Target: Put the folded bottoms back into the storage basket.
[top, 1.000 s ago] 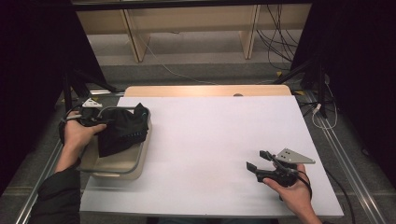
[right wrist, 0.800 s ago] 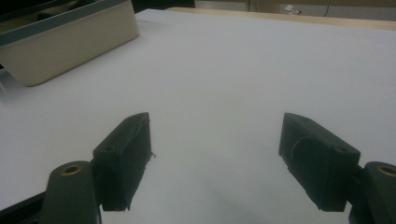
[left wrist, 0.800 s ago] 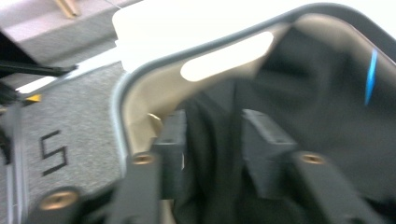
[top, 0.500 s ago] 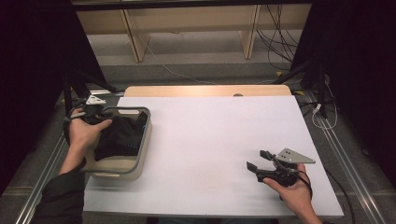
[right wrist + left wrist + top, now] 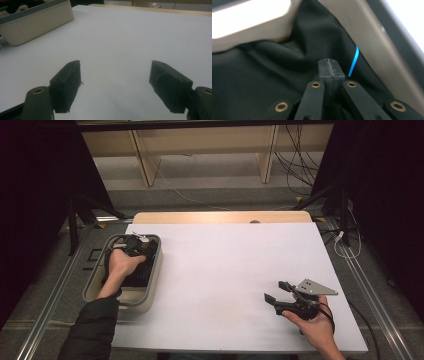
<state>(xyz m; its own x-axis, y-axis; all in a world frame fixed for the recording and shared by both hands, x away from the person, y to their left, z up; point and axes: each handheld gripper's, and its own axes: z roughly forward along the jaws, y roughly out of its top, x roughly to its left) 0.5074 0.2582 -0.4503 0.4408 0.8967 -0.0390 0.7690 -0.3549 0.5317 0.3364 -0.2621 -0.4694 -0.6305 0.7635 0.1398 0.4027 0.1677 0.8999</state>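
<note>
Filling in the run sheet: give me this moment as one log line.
left claw: shut, down in beige tub on black cloth | right claw: open, idle over white tabletop | cloth: in tub

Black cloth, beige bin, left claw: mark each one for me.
black cloth [image 5: 262, 72]: left gripper view, on its dark folds inside the bin.
beige bin [image 5: 154, 270]: high view, on its right rim.
left claw [image 5: 328, 67]: left gripper view, on the seam where its tips meet.
</note>
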